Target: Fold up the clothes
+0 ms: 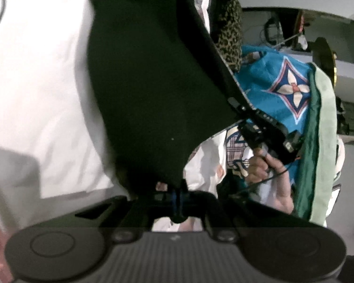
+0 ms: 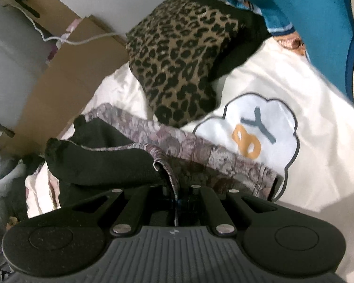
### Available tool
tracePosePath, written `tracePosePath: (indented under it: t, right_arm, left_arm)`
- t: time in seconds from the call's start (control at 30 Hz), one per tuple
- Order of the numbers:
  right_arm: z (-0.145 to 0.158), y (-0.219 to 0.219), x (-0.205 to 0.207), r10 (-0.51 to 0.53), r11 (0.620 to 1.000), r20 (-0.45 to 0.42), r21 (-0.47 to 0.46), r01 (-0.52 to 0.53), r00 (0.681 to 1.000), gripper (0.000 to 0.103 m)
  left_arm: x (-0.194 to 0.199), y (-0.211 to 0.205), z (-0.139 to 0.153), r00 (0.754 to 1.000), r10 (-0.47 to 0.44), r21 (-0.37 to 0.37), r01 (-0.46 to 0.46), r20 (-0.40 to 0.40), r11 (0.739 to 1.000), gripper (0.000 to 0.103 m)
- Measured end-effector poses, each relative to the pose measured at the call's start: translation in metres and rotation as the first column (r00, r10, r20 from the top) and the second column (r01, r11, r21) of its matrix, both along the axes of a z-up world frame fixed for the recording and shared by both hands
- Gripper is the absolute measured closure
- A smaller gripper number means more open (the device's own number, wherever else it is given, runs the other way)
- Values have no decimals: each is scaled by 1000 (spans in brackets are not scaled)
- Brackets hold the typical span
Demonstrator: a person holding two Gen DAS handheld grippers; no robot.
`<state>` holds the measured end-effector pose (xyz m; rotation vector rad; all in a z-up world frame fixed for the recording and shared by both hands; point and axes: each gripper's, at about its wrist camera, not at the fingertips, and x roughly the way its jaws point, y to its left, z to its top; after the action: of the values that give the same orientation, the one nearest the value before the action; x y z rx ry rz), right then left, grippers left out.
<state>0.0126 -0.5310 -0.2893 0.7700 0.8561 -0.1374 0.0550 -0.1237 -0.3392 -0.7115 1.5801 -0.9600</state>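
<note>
Garment: a dark cloth (image 1: 148, 89) with a grey-mauve floral lining (image 2: 200, 155) on its other face, strung between the two grippers above a white bedspread (image 1: 35, 70). It is off the bed where the left gripper has it and sags toward the bed at the middle.
Left gripper (image 1: 179, 188): fingers together, pinched on a low corner of the dark cloth, which rises and fans out wide from that point.
Right gripper (image 2: 177, 193): fingers together, clamped on a folded hem where the dark face and floral lining meet; from the left wrist view it shows at the cloth's far edge, with the hand (image 1: 266, 165) behind it.
Weight: light, I judge; one pinched corner carries a wide span without pulling straight down.
Stiffness: soft and limp, with no body of its own. It drapes and curls at the hem, so any unsupported stretch will droop.
Slip: the weave looks matte, likely to stay in the pads. The left pinch is hard to read through blur, so how much cloth it has is uncertain.
Where to hold: at corners or along the hem, both layers together, with the grippers well apart so the edge stays taut.
Bed: a leopard pillow (image 2: 177, 59) lies near the far edge, and a cloud print (image 2: 254, 127) marks the bedspread just beyond the cloth.
Risk: a loose fold may catch the pillow.
</note>
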Motion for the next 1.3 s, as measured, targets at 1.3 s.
tracePosePath:
  t: [1.3]
  right_arm:
    - [-35,-44,-22,-131,988,-117,-93,121,984,102]
  left_arm:
    - [-22,-25,-39,986,-157,99,150,64,984,100]
